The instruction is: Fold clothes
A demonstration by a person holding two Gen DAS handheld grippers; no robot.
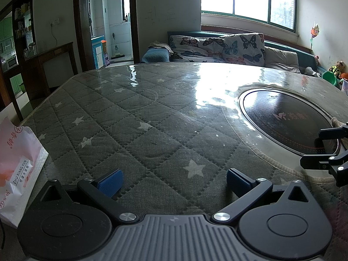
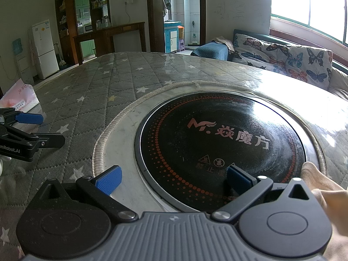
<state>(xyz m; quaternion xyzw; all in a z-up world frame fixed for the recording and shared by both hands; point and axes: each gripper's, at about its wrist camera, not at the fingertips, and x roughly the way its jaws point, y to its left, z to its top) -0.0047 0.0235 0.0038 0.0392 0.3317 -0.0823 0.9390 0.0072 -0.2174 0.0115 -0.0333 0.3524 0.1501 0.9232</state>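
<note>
Two grippers, left gripper (image 1: 173, 183) and right gripper (image 2: 173, 181), jaws spread wide, empty.

"ZHU XIANG YUN" on the white-and-pink tissue pack (image 1: 20, 169); "焱魔方" with an M-shaped logo and two warning symbols on the black round cooktop (image 2: 219, 143); "enRobot.AI", cut off, on the left gripper (image 2: 46, 128)

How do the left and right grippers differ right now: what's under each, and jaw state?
The left gripper hovers over the grey quilted star-print table cover, while the right gripper sits over the round black induction cooktop. A pale cloth lies just beside the right gripper; next to the left gripper is only a tissue pack. Shared: both have blue pads, jaws wide open, holding nothing.
</note>
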